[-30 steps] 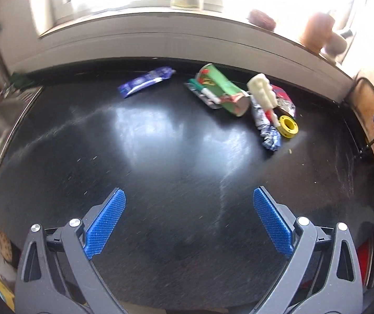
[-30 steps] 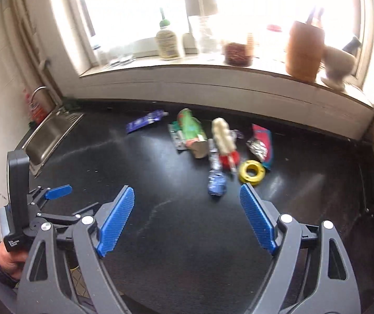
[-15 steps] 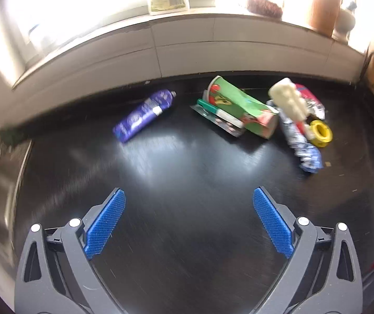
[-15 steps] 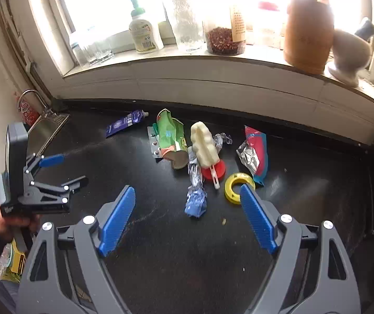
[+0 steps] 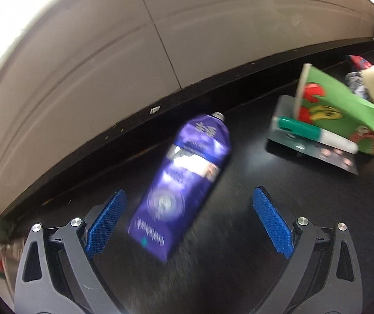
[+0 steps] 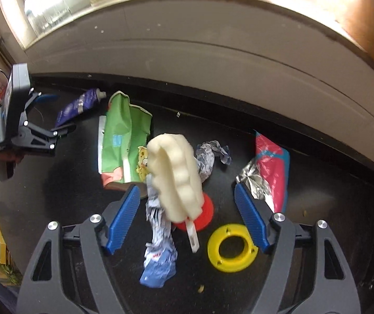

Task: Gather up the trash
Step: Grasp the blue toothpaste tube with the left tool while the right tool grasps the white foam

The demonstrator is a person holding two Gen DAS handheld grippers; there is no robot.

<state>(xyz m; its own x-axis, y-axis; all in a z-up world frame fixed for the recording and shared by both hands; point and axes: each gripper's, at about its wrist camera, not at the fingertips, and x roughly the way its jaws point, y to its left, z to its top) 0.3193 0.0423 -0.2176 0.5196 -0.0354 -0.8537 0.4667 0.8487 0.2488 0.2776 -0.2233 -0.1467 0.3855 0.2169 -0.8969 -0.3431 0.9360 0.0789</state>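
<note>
Both grippers dropped in close since half a second back. Left gripper [image 5: 187, 225] spread wide, nothing pinched; flattened purple tube with grey neck [image 5: 184, 180] lies on black countertop [image 5: 239, 274] between pads, long axis running away up-right, tail end nearest. Right gripper [image 6: 187, 219] closing, straddles cream ridged ice-lolly toy on white stick [image 6: 175, 175], pads not yet touching. Yellow plastic ring [image 6: 232, 247] beside right pad.

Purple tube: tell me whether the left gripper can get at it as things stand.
Probably yes. The purple tube lies alone on the counter between the open fingers of the left gripper, nothing on it.
</note>
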